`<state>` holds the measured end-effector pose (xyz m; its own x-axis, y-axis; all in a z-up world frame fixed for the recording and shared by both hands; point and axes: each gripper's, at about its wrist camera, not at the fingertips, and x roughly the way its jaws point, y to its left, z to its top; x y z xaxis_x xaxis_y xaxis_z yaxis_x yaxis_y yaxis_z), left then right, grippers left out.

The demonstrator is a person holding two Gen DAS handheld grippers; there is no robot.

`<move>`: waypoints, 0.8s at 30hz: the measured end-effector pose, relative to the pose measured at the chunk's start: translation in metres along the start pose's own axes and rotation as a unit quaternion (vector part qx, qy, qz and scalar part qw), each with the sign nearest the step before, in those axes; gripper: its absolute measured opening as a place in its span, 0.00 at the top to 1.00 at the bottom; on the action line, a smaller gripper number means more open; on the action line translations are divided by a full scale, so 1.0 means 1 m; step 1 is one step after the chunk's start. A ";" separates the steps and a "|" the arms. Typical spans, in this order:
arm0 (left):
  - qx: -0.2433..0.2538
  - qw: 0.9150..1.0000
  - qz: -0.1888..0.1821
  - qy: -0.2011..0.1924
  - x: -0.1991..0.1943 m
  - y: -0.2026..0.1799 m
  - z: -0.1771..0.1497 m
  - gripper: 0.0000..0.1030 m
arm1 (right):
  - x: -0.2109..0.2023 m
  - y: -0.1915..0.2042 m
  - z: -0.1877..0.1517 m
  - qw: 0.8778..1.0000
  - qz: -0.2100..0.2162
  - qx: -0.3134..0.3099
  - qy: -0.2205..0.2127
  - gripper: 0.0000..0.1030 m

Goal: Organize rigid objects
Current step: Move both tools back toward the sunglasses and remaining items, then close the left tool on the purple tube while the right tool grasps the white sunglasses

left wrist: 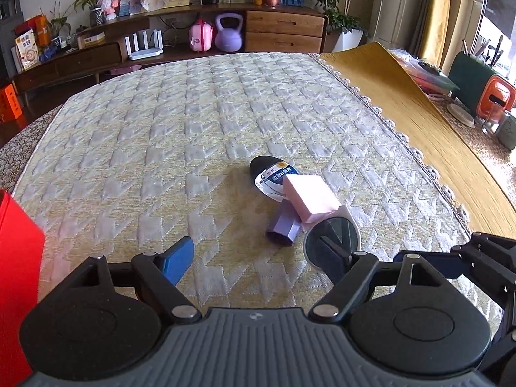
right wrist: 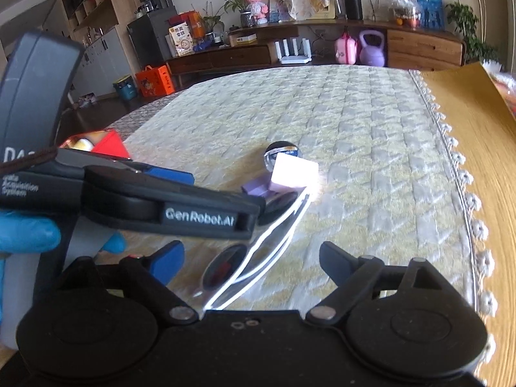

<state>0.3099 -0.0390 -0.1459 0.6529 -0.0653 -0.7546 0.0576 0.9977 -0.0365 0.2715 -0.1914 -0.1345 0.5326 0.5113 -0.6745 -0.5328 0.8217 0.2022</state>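
A small pile lies on the quilted cloth (left wrist: 161, 148): a dark bottle with a blue-white label (left wrist: 274, 177), a pink block (left wrist: 311, 198) on top of it, a purple hexagonal tube (left wrist: 283, 225), and white-framed sunglasses (left wrist: 332, 242). My left gripper (left wrist: 258, 258) is open just short of the pile, its right finger at the sunglasses lens. In the right wrist view my right gripper (right wrist: 251, 261) is open with the sunglasses (right wrist: 254, 258) lying between its fingers. The left gripper's body (right wrist: 129, 200) crosses that view, above the pink block (right wrist: 293, 172).
A red box (left wrist: 16, 274) stands at the left, open with items inside in the right wrist view (right wrist: 103, 143). A yellow mat (left wrist: 403, 103) lies to the right, with a green holder (left wrist: 471, 80) and orange object (left wrist: 493, 96) beyond. A cabinet (left wrist: 283, 32) stands behind the table.
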 end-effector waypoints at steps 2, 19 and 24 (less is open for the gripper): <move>0.003 1.000 -0.002 -0.004 0.003 0.000 0.001 0.20 | 0.005 0.000 0.002 1.000 0.000 0.002 0.001 0.20; 0.032 0.999 -0.034 -0.017 0.018 -0.006 0.009 0.63 | 0.014 -0.013 0.008 0.999 -0.020 0.040 -0.007 0.61; 0.034 0.999 -0.035 -0.015 0.019 -0.005 0.011 0.78 | 0.013 -0.015 0.008 0.998 -0.018 0.056 -0.007 0.69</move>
<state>0.3301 -0.0455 -0.1533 0.6681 -0.1371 -0.7313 0.1548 0.9870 -0.0435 0.2915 -0.1946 -0.1410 0.5591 0.4838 -0.6733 -0.4364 0.8622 0.2572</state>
